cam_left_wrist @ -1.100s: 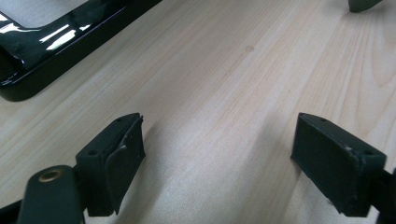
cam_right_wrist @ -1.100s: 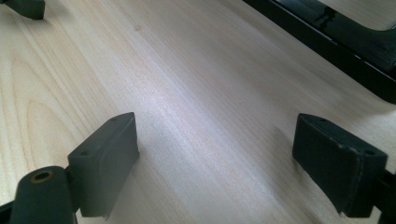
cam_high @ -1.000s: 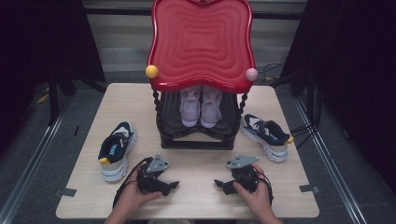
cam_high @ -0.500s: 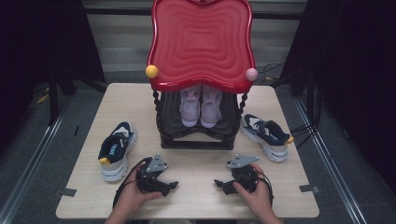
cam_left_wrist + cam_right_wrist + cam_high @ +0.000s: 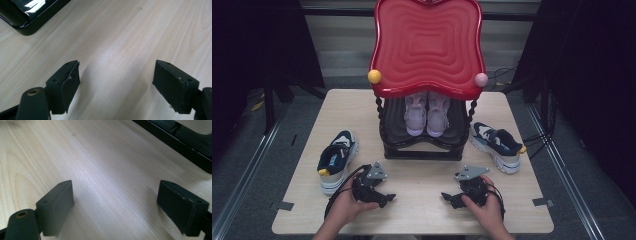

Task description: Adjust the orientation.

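A two-level stand with a wavy red top (image 5: 428, 45) and a black lower shelf (image 5: 422, 145) stands mid-table. A pair of pale pink shoes (image 5: 427, 114) sits on the shelf. One navy-and-white sneaker (image 5: 337, 159) lies left of the stand and another (image 5: 496, 145) right of it. My left gripper (image 5: 387, 196) rests on the table in front of the stand, pointing inward. It is open, its jaws have just been closing a little, and only bare wood lies between them (image 5: 116, 80). My right gripper (image 5: 447, 197) mirrors it, open over bare wood (image 5: 115, 205).
The wooden table (image 5: 422, 215) is bare between the two grippers. The stand's glossy black base shows at the upper left in the left gripper view (image 5: 27, 15) and at the upper right in the right gripper view (image 5: 185, 142). Yellow (image 5: 374, 76) and pink (image 5: 481, 79) knobs stick out from the red top.
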`<state>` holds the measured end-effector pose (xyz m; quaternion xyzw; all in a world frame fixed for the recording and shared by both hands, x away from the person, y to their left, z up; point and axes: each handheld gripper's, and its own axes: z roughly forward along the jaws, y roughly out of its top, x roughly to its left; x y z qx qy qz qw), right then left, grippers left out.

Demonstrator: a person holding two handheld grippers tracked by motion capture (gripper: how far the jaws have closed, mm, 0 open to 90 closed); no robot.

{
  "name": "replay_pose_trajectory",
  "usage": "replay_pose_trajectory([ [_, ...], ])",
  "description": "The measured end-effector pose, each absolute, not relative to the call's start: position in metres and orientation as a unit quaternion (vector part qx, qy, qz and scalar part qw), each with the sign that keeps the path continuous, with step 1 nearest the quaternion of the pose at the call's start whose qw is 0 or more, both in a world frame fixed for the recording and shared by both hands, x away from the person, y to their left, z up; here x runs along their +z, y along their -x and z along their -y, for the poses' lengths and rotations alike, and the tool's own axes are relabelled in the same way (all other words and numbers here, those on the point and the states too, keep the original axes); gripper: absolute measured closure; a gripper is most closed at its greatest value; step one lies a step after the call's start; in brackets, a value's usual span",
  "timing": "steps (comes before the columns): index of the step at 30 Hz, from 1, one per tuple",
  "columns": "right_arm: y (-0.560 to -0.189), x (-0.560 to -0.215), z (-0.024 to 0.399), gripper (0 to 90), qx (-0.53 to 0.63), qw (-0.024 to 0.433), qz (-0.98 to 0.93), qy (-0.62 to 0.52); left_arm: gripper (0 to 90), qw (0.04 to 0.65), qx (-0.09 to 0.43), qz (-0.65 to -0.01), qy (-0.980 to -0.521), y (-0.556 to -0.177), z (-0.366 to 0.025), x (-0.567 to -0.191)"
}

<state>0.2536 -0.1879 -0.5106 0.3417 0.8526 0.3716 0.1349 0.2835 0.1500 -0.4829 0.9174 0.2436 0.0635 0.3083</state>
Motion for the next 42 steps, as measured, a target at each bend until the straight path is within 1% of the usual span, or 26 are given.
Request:
replay_pose_trajectory([
  [5, -0.254, -0.511, 0.188, 13.2, 0.372, 0.135, -0.853, -0.342, 21.9, 0.27, 0.055, -0.225, -0.935, -0.287, -0.152, -0.472],
  [13, -0.254, -0.511, 0.188, 13.2, 0.372, 0.135, -0.853, -0.341, 22.8, 0.233, 0.06, -0.226, -0.944, -0.293, -0.163, -0.455],
  [23, -0.253, -0.51, 0.188, 13.2, 0.371, 0.134, -0.853, -0.343, 22.8, 0.173, 0.047, -0.221, -0.959, -0.299, -0.172, -0.437],
  [27, -0.253, -0.51, 0.188, 13.2, 0.371, 0.134, -0.853, -0.343, 22.8, 0.161, 0.047, -0.222, -0.961, -0.303, -0.176, -0.432],
  [42, -0.254, -0.51, 0.188, 13.0, 0.37, 0.134, -0.853, -0.342, 22.8, 0.148, 0.06, -0.244, -0.957, -0.311, -0.203, -0.406],
])
